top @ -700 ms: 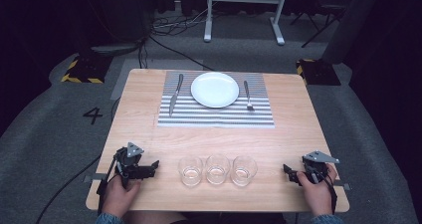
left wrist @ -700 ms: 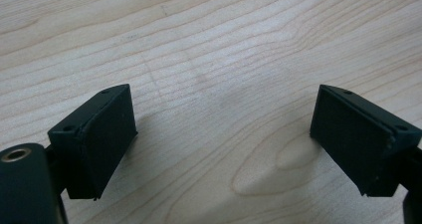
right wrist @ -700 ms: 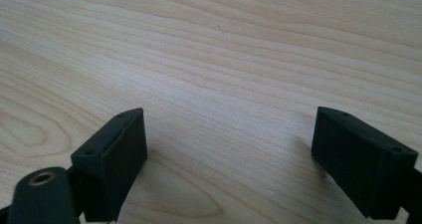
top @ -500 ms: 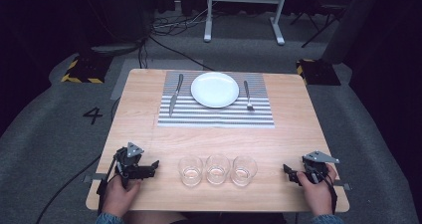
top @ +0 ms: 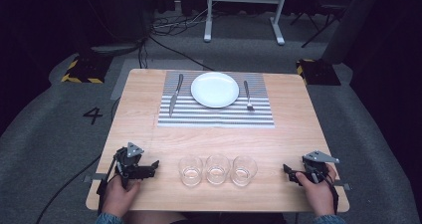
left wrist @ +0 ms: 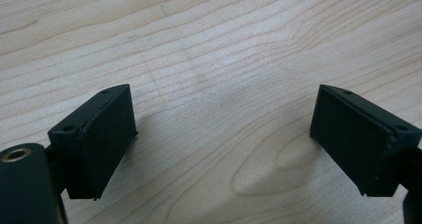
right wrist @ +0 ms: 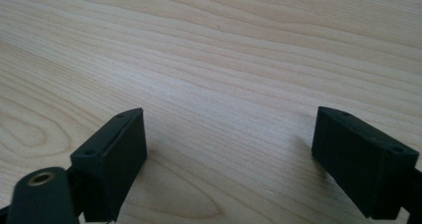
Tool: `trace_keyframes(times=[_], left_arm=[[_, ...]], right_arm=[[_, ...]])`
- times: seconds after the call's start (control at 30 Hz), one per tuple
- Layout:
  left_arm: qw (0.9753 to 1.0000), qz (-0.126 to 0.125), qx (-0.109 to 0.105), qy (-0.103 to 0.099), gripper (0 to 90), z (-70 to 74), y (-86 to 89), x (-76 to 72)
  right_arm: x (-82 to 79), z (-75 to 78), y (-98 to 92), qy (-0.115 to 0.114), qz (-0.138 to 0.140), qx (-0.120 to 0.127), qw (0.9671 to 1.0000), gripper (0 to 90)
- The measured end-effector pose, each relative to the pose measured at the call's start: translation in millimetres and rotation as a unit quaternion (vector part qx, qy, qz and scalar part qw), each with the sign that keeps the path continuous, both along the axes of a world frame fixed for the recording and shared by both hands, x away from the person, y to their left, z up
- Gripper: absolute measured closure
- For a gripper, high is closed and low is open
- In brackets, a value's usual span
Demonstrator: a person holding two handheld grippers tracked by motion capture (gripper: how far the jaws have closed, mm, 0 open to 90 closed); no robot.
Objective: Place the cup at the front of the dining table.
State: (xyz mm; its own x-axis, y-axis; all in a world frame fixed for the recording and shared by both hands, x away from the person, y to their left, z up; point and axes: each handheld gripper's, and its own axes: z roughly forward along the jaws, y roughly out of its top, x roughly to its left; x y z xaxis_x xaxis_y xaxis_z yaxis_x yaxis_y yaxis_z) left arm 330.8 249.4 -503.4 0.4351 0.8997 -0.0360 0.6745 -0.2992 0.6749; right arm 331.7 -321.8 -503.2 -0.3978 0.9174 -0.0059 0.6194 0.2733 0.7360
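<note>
Three empty glasses [top: 217,169] stand in a row at the table's [top: 293,134] near edge, between the two grippers — untouched. Nothing has shifted since the earlier frames: left gripper [top: 149,167] and right gripper [top: 288,170] rest where they were, jaws spread wide over bare wood, holding nothing. I judge the work has yet to begin — likely a glass to the place setting [top: 216,90].

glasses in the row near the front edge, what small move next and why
Probably ease the left gripper right toward the nearest glass. Both grippers rest on the table with jaws open and nothing between them; the right gripper sits farther from its nearest glass, so the left has the shorter reach.
</note>
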Motion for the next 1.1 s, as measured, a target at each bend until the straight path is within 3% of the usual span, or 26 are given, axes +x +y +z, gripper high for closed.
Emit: trace_keyframes(times=[0.37,0.77,0.97,1.1], left_arm=[[1.0,0.0,-0.001,-0.001,10.9,-0.1,0.0,0.1],[1.0,0.0,-0.001,-0.001,10.9,-0.1,0.1,0.1],[1.0,0.0,-0.001,-0.001,10.9,-0.1,0.0,0.1],[1.0,0.0,-0.001,-0.001,10.9,-0.1,0.1,0.1]], right_arm=[[-2.1,0.0,0.7,-0.003,-0.008,0.0,1.0,15.4],[-11.4,4.7,13.2,-0.012,0.008,0.008,0.9999,16.7],[-19.7,16.9,19.0,-0.032,0.001,0.017,0.9993,16.8],[-25.2,24.9,24.6,-0.05,0.004,0.039,0.998,16.9]])
